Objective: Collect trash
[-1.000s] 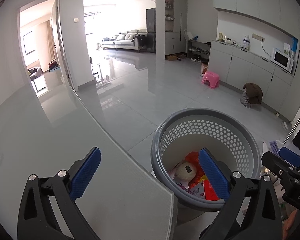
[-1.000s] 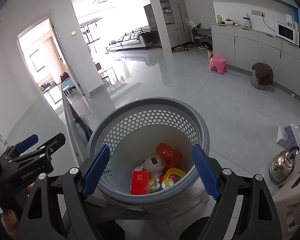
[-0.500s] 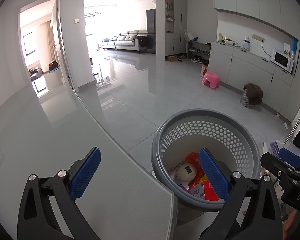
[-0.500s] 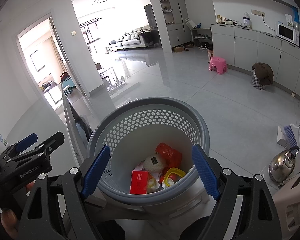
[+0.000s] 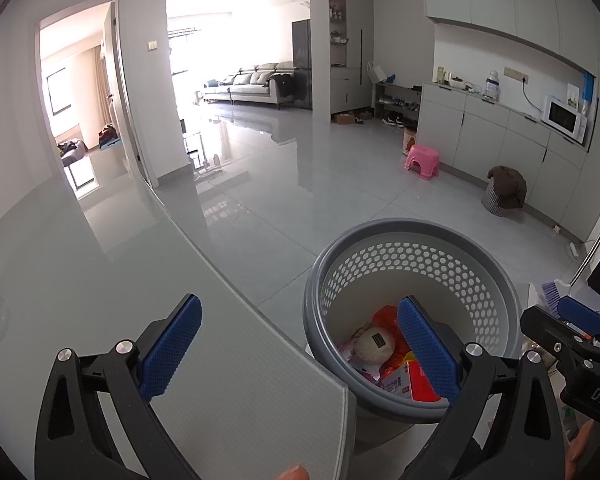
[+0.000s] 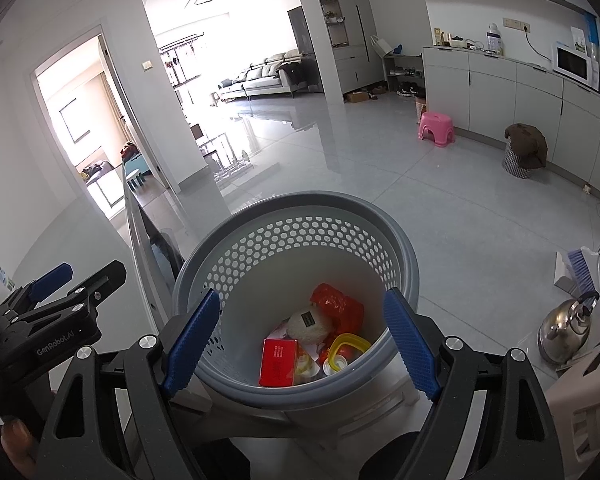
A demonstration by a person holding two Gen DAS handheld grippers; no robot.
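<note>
Trash (image 6: 312, 344) lies inside the grey basket (image 6: 404, 256) off the counter's (image 5: 100, 280) corner. I hold both grippers, left (image 5: 300, 348) and right (image 6: 300, 340), jaws released, empty. Counter shows nothing left; collection appears complete.

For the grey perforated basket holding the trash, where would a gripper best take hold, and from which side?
Grip the basket by its smooth solid rim, probably at the near edge, from above: one finger inside, one outside. The whole basket looks too wide for the open right gripper.
</note>
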